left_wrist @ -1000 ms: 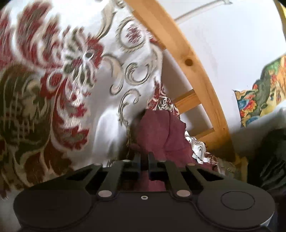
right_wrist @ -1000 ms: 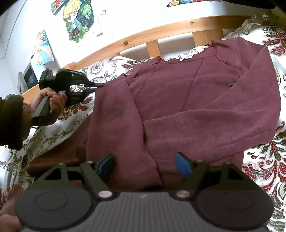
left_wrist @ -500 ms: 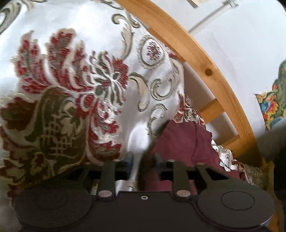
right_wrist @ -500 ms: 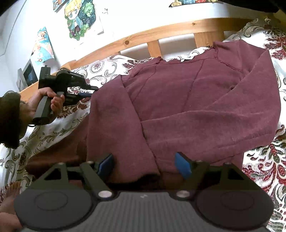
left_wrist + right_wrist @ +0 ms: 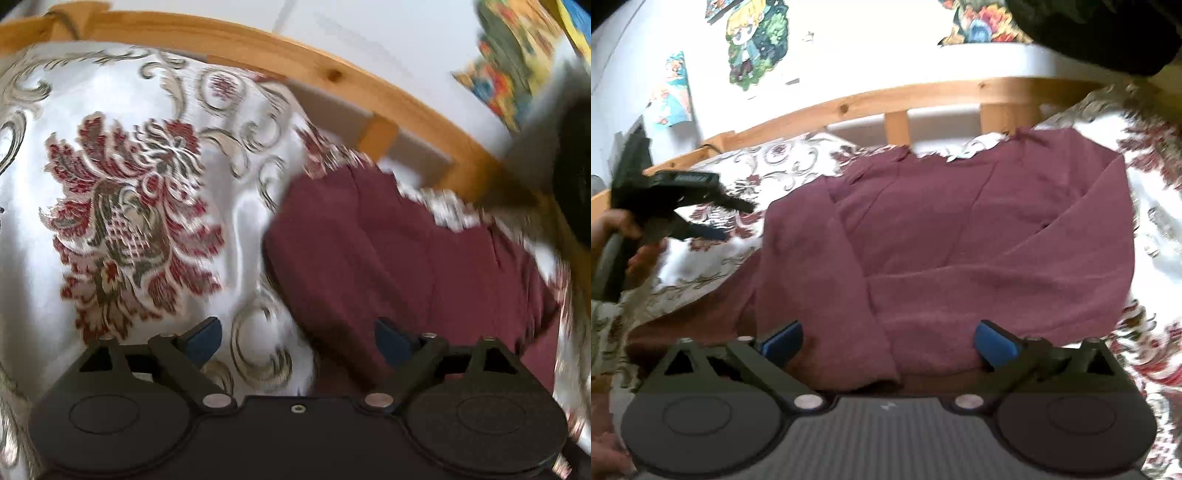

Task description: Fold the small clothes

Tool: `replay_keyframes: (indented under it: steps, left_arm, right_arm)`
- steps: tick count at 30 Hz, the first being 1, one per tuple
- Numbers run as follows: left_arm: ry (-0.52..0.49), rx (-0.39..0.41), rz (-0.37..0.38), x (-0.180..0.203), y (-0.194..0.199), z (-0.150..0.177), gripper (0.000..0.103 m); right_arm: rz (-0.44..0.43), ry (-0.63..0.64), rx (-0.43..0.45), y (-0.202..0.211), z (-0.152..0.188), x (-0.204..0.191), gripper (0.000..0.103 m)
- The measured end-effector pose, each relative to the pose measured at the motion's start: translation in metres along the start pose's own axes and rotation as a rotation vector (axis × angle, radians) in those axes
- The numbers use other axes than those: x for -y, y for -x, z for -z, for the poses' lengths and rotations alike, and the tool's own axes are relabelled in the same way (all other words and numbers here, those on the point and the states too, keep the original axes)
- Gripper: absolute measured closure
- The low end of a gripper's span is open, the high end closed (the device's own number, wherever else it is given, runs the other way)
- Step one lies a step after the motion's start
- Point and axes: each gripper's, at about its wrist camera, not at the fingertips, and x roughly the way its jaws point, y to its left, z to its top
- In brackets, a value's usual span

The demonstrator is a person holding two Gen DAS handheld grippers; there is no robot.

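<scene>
Maroon knit sweatshirt (image 5: 960, 236) spread across floral white-and-red bedspread (image 5: 1152, 229), just beside pale wooden bed rail (image 5: 923, 99). Far left in right wrist view: left gripper (image 5: 731, 218) off the cloth, jaws just opened wide, nothing between. Both sleeves folded over the body, crossing mid-chest; fabric soft, lightly creased. Sleeve step looks finished. Nearest: right gripper (image 5: 888, 341), jaws just opened fully, hovering over the near edge, empty. Next likely needs both pinching that edge and carrying it toward the rail.
</scene>
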Motion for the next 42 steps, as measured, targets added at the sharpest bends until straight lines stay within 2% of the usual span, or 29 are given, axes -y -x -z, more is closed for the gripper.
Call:
replay_keyframes:
  steps: [5, 10, 13, 16, 20, 22, 28, 34, 36, 38, 42]
  left_arm:
    - [-0.113, -0.047, -0.013, 0.011, 0.009, 0.021, 0.006]
    - [-0.137, -0.043, -0.044, 0.006, 0.013, 0.025, 0.005]
    - [-0.153, 0.004, -0.115, 0.002, 0.011, 0.019, 0.005]
    - [-0.246, 0.056, -0.207, -0.002, 0.001, 0.013, 0.003]
    - [-0.353, 0.032, -0.304, -0.003, -0.028, 0.009, 0.004]
    - [-0.401, 0.054, -0.313, 0.001, -0.038, 0.008, 0.004]
    - [-0.520, 0.211, -0.319, 0.020, -0.052, 0.005, 0.004]
    - [-0.551, 0.306, -0.374, 0.034, -0.062, -0.004, 0.005]
    - [-0.593, 0.296, -0.372, 0.038, -0.065, -0.001, 0.006]
    - [-0.635, 0.254, -0.363, 0.039, -0.069, 0.005, 0.008]
    - [-0.642, 0.233, -0.362, 0.028, -0.065, 0.018, 0.008]
  right_arm:
    - [0.090, -0.011, -0.033, -0.002, 0.002, 0.004, 0.000]
    - [0.138, -0.038, -0.046, 0.001, 0.003, 0.003, 0.000]
    - [0.140, -0.032, -0.066, 0.001, 0.006, -0.001, 0.000]
    - [0.136, -0.022, -0.077, -0.002, 0.007, -0.003, 0.000]
    - [0.122, -0.022, -0.092, -0.008, 0.008, -0.003, 0.000]
    - [0.114, -0.027, -0.091, -0.008, 0.009, -0.002, 0.000]
    - [0.092, -0.044, -0.093, -0.010, 0.011, 0.003, 0.000]
    - [0.073, -0.047, -0.092, -0.011, 0.012, 0.007, 0.000]
    - [0.067, -0.050, -0.091, -0.011, 0.012, 0.008, 0.000]
    - [0.062, -0.052, -0.092, -0.010, 0.012, 0.008, 0.000]
    - [0.060, -0.051, -0.096, -0.010, 0.012, 0.009, 0.000]
